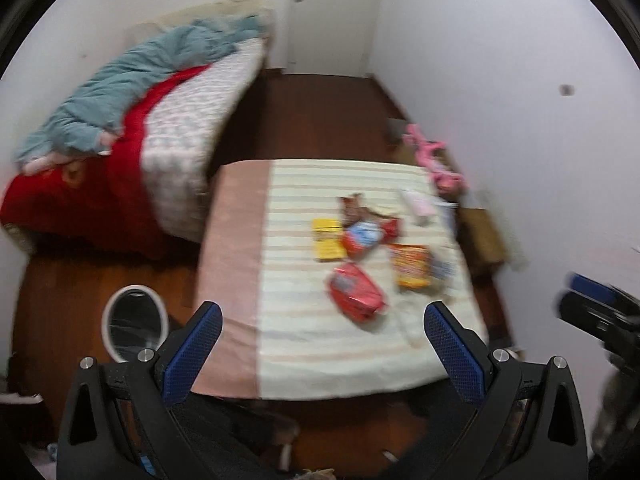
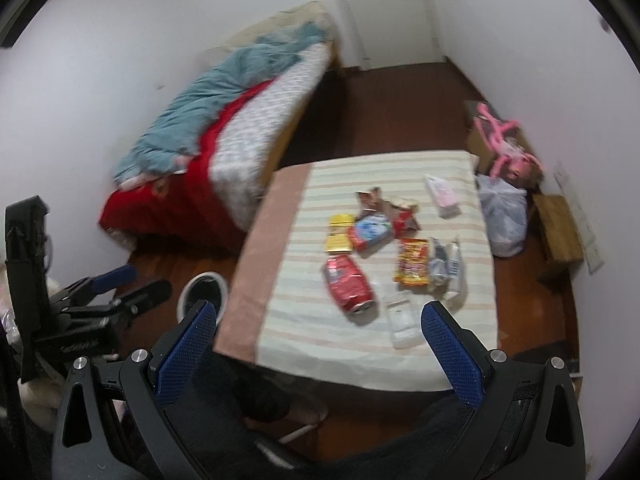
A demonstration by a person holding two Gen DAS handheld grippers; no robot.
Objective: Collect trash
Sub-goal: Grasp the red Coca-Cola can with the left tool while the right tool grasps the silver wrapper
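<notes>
Several snack wrappers lie on a table under a striped cloth (image 1: 304, 340) (image 2: 320, 344). Nearest me is a red packet (image 1: 356, 292) (image 2: 349, 282). Behind it lie a yellow packet (image 1: 328, 240) (image 2: 339, 233), an orange packet (image 1: 412, 266) (image 2: 412, 266) and a red-and-blue packet (image 1: 362, 238) (image 2: 370, 233). A clear plastic piece (image 2: 402, 316) rests near the table's front. A white-rimmed bin (image 1: 134, 322) (image 2: 204, 292) stands on the floor left of the table. My left gripper (image 1: 324, 350) hangs open above the table's near edge, holding nothing. My right gripper (image 2: 320, 350) is open too and empty.
A bed (image 1: 180, 140) (image 2: 248, 128) with red and teal covers runs along the left wall. By the right wall are a pink toy (image 1: 432, 156) (image 2: 504, 144), a white plastic bag (image 2: 504, 212) and a wooden stool (image 2: 560, 220). A door (image 1: 332, 12) closes the far end.
</notes>
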